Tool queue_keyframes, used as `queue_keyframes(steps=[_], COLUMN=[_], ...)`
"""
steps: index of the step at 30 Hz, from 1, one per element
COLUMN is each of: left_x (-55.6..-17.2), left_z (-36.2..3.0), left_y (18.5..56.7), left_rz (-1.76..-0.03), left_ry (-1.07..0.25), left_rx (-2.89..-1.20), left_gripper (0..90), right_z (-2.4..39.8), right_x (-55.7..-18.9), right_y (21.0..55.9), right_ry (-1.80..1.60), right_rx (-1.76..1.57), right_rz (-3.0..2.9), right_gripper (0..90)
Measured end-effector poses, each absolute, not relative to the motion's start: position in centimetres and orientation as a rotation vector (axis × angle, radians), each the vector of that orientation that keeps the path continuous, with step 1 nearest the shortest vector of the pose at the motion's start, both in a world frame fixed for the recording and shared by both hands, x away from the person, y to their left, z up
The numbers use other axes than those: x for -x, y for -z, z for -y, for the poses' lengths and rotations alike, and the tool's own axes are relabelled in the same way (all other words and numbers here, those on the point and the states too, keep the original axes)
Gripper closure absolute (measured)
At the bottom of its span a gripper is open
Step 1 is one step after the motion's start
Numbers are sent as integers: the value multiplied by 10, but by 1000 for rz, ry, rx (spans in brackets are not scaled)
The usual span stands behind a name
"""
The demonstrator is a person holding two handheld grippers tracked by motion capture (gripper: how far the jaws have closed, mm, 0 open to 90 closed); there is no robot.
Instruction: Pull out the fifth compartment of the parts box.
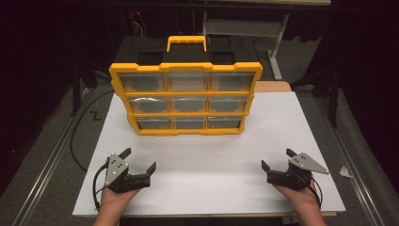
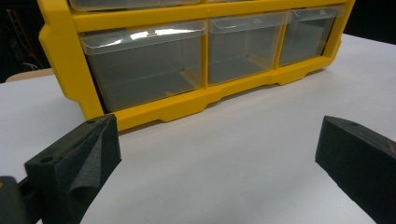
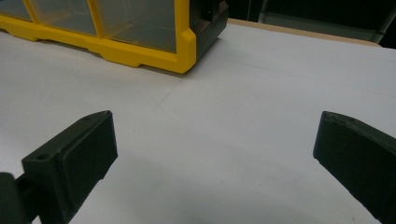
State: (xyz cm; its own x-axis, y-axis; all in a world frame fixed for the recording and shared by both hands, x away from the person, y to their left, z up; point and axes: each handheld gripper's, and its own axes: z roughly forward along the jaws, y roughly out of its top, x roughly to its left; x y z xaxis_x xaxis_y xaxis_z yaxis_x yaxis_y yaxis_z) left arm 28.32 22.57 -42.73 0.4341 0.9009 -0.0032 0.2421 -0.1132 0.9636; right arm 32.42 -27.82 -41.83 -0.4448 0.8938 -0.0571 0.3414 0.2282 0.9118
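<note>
Yellow-framed organiser case [image 1: 186, 99] upright at far centre of white table [image 1: 207, 188], nine clear drawers in three rows, black back, yellow handle on top, left gripper [image 1: 140, 160] and right gripper [image 1: 276, 159] both released, empty, well apart from case.

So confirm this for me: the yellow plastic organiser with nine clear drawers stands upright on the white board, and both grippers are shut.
Wrong on the grippers. The left gripper and right gripper are both open, fingers wide apart with nothing between, as the high view shows. The yellow plastic organiser with nine clear drawers does stand upright on the white board.
</note>
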Motion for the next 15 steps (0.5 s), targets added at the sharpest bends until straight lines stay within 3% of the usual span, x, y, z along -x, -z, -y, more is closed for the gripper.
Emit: queue_keyframes(steps=[15], left_x=[-286], left_z=[-226], left_y=[429], left_rz=[-1019], left_ry=[-762], left_rx=[-1625], left_gripper=[1], right_z=[276], right_x=[-325], right_y=[417], right_ry=[-1170], right_rx=[-1105], right_rz=[-1906], right_gripper=[9])
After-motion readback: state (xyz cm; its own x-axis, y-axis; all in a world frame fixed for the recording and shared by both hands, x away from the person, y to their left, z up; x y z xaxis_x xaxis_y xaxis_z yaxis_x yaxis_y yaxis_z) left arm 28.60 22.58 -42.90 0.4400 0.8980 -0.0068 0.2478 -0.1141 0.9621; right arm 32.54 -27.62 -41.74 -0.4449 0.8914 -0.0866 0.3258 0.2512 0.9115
